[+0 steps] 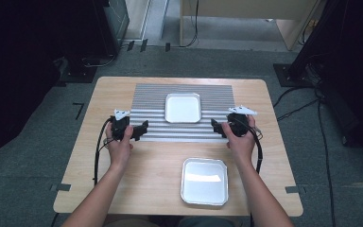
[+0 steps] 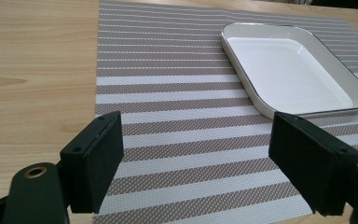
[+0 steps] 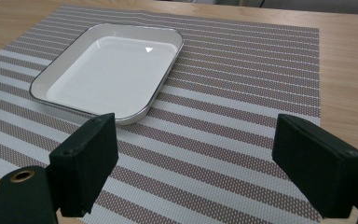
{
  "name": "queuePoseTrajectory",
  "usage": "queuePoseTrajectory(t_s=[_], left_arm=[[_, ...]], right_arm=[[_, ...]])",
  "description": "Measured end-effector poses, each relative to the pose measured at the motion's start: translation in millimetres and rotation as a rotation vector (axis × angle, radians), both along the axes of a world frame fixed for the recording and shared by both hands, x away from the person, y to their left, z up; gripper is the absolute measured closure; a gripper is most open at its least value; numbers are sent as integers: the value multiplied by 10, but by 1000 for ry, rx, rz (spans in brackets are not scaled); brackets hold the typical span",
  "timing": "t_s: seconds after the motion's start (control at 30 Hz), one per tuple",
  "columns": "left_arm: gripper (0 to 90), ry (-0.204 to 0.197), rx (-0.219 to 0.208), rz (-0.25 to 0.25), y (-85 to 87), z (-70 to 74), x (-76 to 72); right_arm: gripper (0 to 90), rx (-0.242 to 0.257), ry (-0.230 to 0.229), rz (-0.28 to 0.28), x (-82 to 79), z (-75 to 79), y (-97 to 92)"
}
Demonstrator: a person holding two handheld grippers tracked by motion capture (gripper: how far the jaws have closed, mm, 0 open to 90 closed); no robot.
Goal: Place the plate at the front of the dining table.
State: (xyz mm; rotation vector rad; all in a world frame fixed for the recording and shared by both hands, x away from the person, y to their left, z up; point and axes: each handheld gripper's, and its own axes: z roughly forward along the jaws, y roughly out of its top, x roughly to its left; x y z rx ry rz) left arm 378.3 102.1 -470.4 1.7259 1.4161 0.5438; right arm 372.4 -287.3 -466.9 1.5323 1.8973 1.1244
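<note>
Both hand-held grippers, left (image 1: 141, 130) and right (image 1: 217, 127), hover spread and empty

Between them a white rectangular enamel tray (image 1: 183, 108) sits on the grey-striped woven placemat (image 1: 146, 97) on the wooden bench (image 1: 108, 94)

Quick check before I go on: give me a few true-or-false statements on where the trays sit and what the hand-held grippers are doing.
1. The white tray sits on the striped mat. True.
2. The left hand-held gripper is shut on the white tray. False: it is open, holding nothing.
3. The metal tray lies on the mat. False: it lies on bare table, nearer the person.
4. The right hand-held gripper is open. True.
5. Both trays hold food. False: both are empty.
</note>
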Motion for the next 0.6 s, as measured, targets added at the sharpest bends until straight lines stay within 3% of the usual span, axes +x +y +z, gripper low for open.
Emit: queuePoseTrajectory(t_s=[0.3,0.6], left_arm=[[180,-29,40,-3,133,6,-143],[179,-30,62,-33,187,-31,-284]], right_arm=[[146,46,-34,-18,-177,58,-120],[148,50,-48,-27,-341,50,-234]])
